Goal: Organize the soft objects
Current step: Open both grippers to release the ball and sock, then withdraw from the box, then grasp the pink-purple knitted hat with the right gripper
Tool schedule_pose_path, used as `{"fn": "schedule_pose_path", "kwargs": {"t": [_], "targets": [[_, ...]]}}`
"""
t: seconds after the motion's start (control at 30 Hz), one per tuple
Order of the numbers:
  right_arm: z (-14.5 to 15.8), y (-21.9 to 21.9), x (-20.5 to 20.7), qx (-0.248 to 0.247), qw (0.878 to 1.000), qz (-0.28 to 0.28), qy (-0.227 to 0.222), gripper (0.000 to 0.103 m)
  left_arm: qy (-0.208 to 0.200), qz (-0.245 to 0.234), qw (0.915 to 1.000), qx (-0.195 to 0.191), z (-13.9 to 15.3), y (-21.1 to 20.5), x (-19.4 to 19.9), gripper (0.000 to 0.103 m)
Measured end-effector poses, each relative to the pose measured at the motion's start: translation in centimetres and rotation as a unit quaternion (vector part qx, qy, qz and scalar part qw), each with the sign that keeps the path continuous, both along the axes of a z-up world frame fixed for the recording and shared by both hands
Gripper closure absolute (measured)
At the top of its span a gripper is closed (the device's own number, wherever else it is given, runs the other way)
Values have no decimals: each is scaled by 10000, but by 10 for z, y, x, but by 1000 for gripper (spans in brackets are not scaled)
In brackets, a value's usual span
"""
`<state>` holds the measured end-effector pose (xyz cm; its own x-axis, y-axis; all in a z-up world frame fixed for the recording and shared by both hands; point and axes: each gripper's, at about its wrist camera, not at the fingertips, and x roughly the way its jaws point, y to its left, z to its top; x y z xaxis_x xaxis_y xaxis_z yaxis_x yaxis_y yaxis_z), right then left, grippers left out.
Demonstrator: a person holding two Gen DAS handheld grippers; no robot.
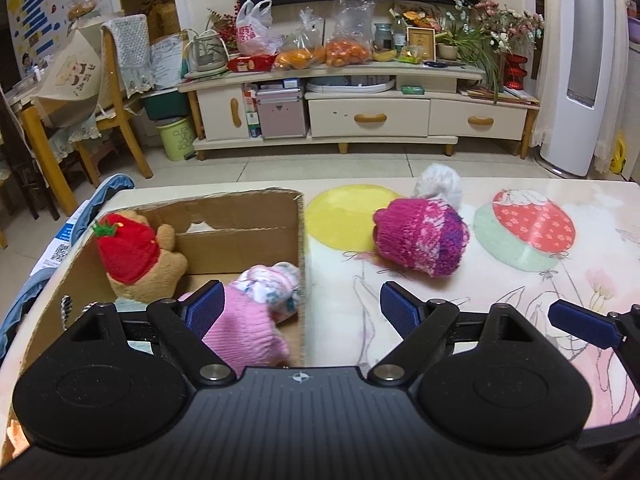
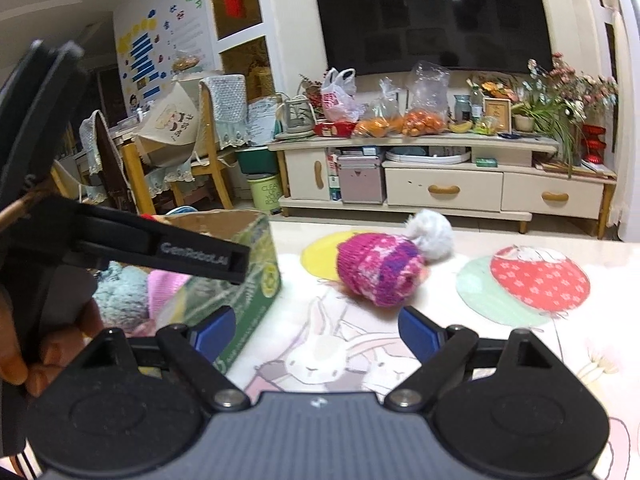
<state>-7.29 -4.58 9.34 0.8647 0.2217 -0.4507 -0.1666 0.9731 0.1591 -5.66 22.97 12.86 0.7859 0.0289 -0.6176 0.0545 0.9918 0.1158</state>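
Magenta knit hat (image 1: 422,236) on its side on table (image 1: 520,300), pompom (image 1: 438,182) end pointing away w/ long axis front-to-back. Left gripper (image 1: 302,306), right gripper (image 2: 316,326): both jaws wide, empty.

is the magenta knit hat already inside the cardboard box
No, the magenta knit hat lies on the table to the right of the cardboard box.
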Motion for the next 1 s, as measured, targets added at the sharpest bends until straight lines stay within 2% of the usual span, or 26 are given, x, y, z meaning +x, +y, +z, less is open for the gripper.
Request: {"fn": "schedule_pose_path", "kwargs": {"t": [0.33, 0.57, 0.8, 1.0], "targets": [[-21, -36, 19, 338, 9988, -343, 114, 13, -268, -170, 9995, -44, 3, 7, -6, 0], [-36, -56, 51, 570, 9974, -442, -22, 7, -503, -131, 9983, -254, 7, 13, -16, 0], [-44, -58, 92, 764, 9966, -313, -74, 1, -618, -29, 9973, -393, 10, 11, -23, 0], [-50, -50, 122, 963, 9952, -186, 15, 1, -562, -86, 9969, -539, 9, 8, -23, 0]]}}
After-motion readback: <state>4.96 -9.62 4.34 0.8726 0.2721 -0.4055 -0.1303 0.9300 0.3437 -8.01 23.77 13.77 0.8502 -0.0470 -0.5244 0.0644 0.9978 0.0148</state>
